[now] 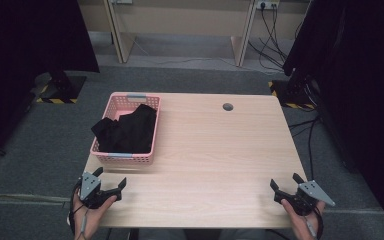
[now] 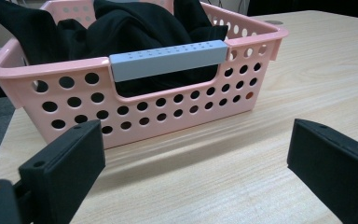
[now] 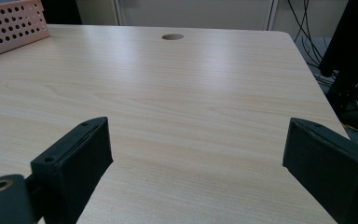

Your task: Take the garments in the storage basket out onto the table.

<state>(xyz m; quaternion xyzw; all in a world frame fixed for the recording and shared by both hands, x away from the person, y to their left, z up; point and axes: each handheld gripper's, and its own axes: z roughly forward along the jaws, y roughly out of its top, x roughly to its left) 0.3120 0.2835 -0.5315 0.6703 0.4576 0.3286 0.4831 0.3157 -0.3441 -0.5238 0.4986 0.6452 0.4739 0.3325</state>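
Your tabletop [image 1: 215, 155] is bare wood apart from the basket [image 1: 111, 112], which sits at its far left corner with its near wall close to the left edge. That pink basket is light, so a push or a snag on its grey handle [image 2: 168, 59] could slide it off the side. The black cloth [image 1: 130, 127] lies heaped inside it and spills over the right rim; if you pinch only a loose fold, the rest may drag the basket along or drop on the floor. Your left tool [image 1: 109, 184] hangs just near of the basket, jaws spread and empty. Your right tool [image 1: 286, 182] waits at the near right edge, well apart from the cloth, jaws also spread, holding nothing.
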